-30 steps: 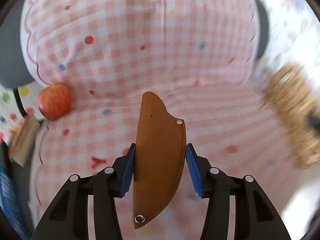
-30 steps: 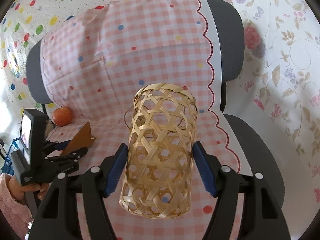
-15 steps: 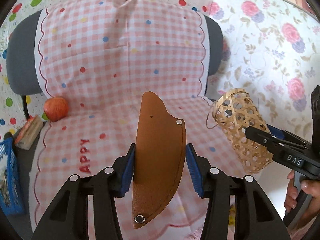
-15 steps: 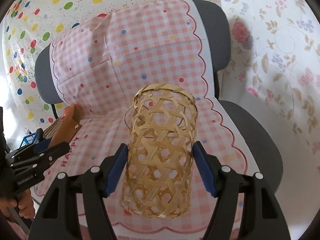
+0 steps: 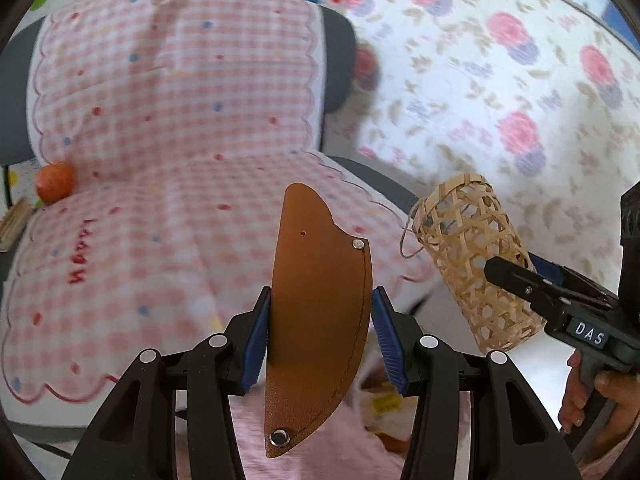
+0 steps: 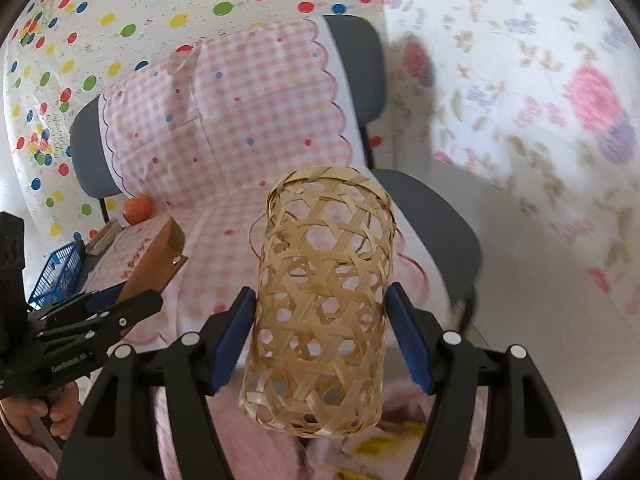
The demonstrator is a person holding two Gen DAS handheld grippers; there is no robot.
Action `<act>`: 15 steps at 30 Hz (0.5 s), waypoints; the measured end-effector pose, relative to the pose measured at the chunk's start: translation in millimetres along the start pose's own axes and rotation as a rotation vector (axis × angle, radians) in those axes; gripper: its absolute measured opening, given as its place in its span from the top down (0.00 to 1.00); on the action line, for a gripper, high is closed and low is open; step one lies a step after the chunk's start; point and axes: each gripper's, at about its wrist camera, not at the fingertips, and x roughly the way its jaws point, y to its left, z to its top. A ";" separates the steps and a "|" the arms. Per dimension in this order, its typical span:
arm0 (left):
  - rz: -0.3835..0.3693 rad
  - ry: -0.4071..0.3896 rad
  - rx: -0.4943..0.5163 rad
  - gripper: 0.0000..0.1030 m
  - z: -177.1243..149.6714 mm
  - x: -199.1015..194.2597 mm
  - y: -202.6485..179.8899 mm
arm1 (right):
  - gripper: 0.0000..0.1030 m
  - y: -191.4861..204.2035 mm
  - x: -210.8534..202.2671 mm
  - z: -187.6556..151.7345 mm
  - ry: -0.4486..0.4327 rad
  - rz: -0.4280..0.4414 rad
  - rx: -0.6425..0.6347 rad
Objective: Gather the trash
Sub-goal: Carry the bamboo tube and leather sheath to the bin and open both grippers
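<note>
Left gripper (image 5: pixel 320 336) clamped on a brown leather sheath (image 5: pixel 318 308), blue pads pressed against both flat edges, sheath standing upright between the fingers with its pointed end up and a snap rivet near the bottom. Held in the air in front of a grey chair (image 5: pixel 340 60) draped with a pink gingham cloth (image 5: pixel 168 128), red "HAPPY" lettering readable on the seat part. Right gripper (image 6: pixel 320 344) pinching a woven bamboo basket (image 6: pixel 320 304), a tall open-weave cylinder, mouth pointing away from the camera, pads bearing on its two sides; also raised off the seat. From the left wrist view, same basket (image 5: pixel 476 264) seen to the right of the sheath, tilted, with the black finger of the right gripper (image 5: pixel 532 280) across it and a bare hand (image 5: pixel 596 396) on the grip below. From the right wrist view, left gripper (image 6: pixel 132 300) low on the left, sheath (image 6: pixel 156 256) sticking up out of it. Sheath and basket near each other, not touching. Orange-red apple (image 5: pixel 54 182) resting at the far left corner of the seat against the backrest. Blue crate (image 6: pixel 60 276) beside the chair on the left. Floral fabric (image 5: pixel 500 80) behind on the right, polka-dot fabric (image 6: pixel 100 8) behind on the left. Background blurred.
</note>
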 end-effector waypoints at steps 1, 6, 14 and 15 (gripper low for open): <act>-0.014 0.002 0.015 0.52 -4.2 -1.0 -6.9 | 0.36 -3.7 -6.1 -6.1 -0.002 -0.015 0.006; -0.069 0.040 0.083 0.52 -25.8 0.7 -35.6 | 0.35 -22.1 -31.7 -38.7 -0.003 -0.085 0.059; -0.153 0.090 0.158 0.52 -51.8 12.9 -77.9 | 0.35 -46.1 -59.5 -80.0 0.007 -0.169 0.117; -0.158 0.093 0.163 0.52 -53.1 15.6 -81.7 | 0.35 -50.1 -61.6 -83.2 0.009 -0.177 0.125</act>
